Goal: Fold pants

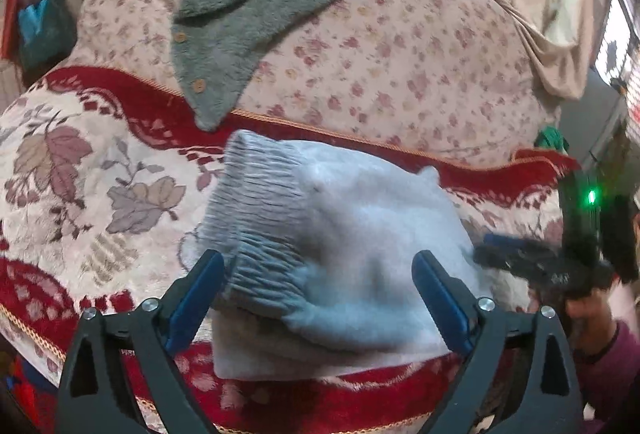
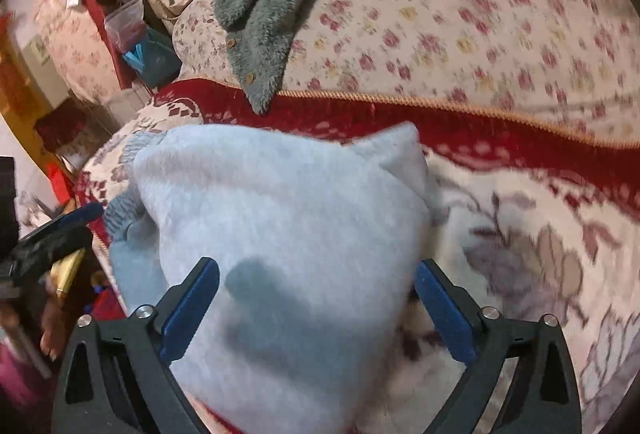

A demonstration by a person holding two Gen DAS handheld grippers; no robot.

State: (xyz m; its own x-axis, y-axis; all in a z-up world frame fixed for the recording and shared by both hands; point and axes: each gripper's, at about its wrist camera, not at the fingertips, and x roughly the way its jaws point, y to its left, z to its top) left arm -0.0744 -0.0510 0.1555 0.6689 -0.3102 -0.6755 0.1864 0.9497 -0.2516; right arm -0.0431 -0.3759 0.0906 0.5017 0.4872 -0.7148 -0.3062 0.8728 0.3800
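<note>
The pale blue fleece pants [image 1: 360, 230] lie folded in a compact bundle on the red and cream patterned blanket [image 1: 80, 169], the grey ribbed waistband [image 1: 256, 226] turned up on the left. My left gripper [image 1: 316, 290] is open, its blue pads to either side of the bundle's near edge. My right gripper [image 2: 316, 298] is open just above the same pants [image 2: 280, 201]. The right gripper also shows in the left wrist view [image 1: 532, 262] at the bundle's right edge. The left gripper shows in the right wrist view [image 2: 52, 234] at far left.
A grey-green fuzzy cardigan [image 1: 248, 13] with wooden buttons lies on the floral bedspread [image 1: 400, 65] behind the pants. Beige curtains [image 1: 552, 13] and a window are at the back. Boxes and clutter [image 2: 120, 21] stand beside the bed at the left.
</note>
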